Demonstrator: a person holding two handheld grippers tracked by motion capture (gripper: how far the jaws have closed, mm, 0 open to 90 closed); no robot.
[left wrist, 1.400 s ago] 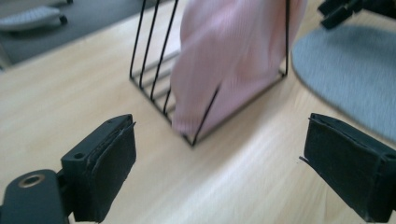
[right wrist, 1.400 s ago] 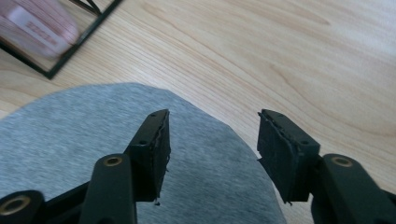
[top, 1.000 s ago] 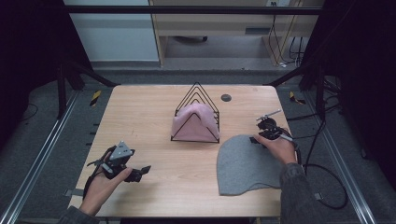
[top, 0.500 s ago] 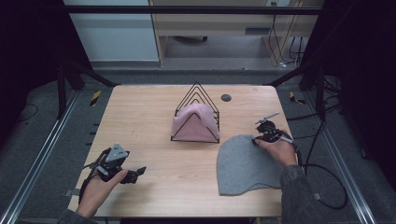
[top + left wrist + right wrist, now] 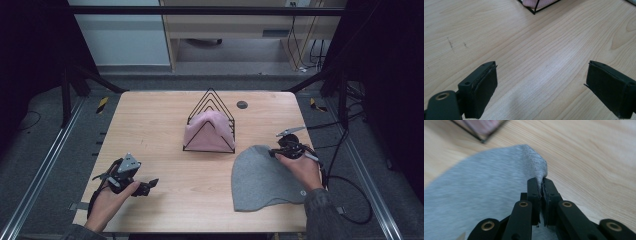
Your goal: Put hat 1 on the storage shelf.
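The right gripper [image 5: 541,185] is pinching a raised fold at the edge of the grey hat [image 5: 262,177], which is lying flat on the table [image 5: 150,125] just in front of the wire rack [image 5: 210,122] holding a pink hat [image 5: 206,131]. The left gripper [image 5: 145,186] is hovering with jaws spread wide, holding nothing, and has drawn back toward the table's near edge since a second ago.

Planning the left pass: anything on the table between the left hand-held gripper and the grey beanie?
Nothing. In the high view, bare wood runs from the left hand-held gripper to the grey beanie; the wire rack sits farther back.
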